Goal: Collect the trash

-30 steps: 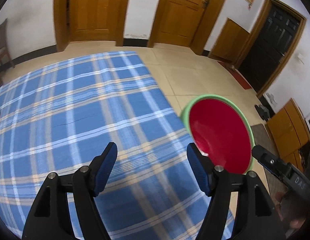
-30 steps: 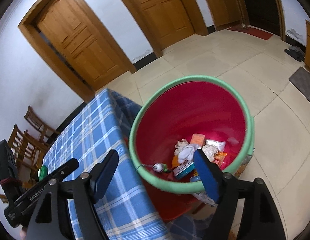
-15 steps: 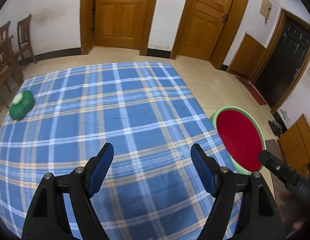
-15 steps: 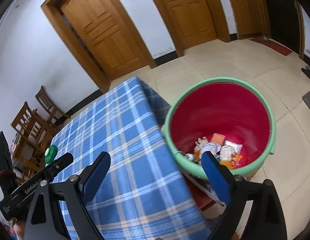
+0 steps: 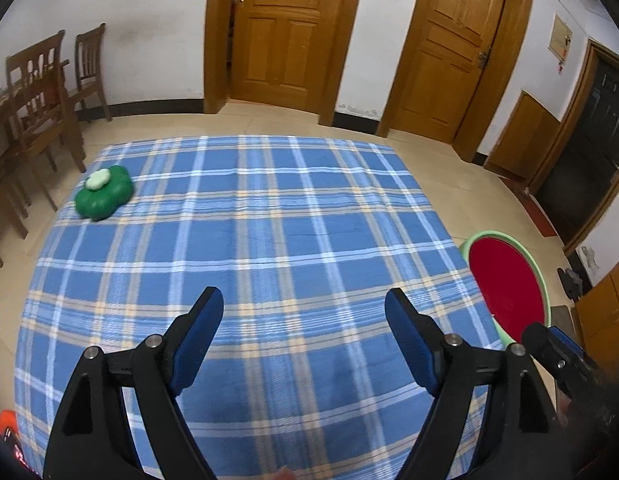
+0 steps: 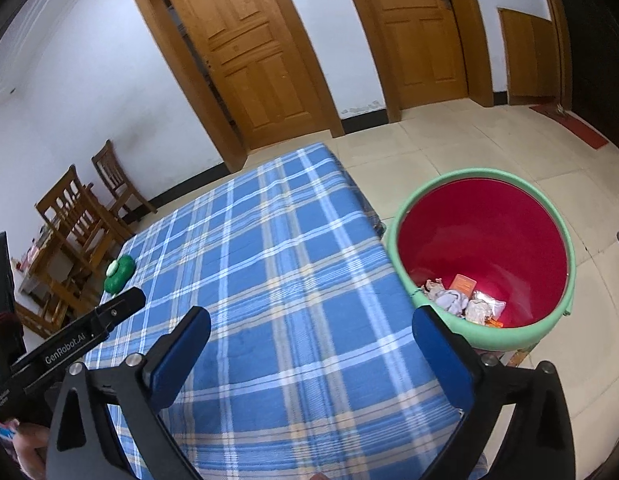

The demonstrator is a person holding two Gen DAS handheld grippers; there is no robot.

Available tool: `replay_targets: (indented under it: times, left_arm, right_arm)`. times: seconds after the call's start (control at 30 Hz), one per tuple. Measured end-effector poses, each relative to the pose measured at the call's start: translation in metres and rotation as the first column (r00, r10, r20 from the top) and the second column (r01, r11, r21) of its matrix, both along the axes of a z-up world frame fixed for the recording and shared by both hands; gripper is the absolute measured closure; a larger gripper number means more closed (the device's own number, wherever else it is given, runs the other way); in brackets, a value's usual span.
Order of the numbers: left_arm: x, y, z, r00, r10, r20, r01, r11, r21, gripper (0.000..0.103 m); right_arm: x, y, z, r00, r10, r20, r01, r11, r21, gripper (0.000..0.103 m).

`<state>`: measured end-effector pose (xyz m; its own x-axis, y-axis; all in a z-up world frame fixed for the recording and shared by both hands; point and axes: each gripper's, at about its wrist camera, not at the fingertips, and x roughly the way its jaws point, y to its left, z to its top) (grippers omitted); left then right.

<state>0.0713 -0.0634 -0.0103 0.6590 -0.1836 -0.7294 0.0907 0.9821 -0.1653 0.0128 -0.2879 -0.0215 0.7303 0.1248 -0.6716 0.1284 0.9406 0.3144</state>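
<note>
Showing only rightward: binned trash [image 6: 465, 300]

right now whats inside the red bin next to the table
The bin holds crumpled white paper, an orange packet and a shiny wrapper at its bottom. Its near rim hides whatever lies below them.

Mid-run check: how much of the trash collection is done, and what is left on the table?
Done: the red bin beside the table already holds wrappers and crumpled paper. In hand: nothing; the left gripper and right gripper are both open and empty above the blue plaid tablecloth. Left: only a green flower-shaped object at the far left corner; whether it is trash is unclear.
</note>
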Motion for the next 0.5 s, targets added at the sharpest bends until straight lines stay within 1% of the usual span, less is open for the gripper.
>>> replay_targets:
  times: [0.37, 0.5]
  left_arm:
    - [-0.019, 0.028, 0.006, 0.997, 0.081, 0.014, -0.081, 0.996, 0.03, 0.021]
    - [-0.027, 0.036, 0.011, 0.994, 0.102, 0.024, -0.103, 0.994, 0.03, 0.021]
  right_arm:
    - [-0.012, 0.025, 0.016, 0.998, 0.045, 0.037, -0.044, 0.999, -0.031, 0.0]
    - [-0.015, 0.033, 0.019, 0.997, 0.062, 0.047, -0.059, 0.997, -0.044, 0.0]
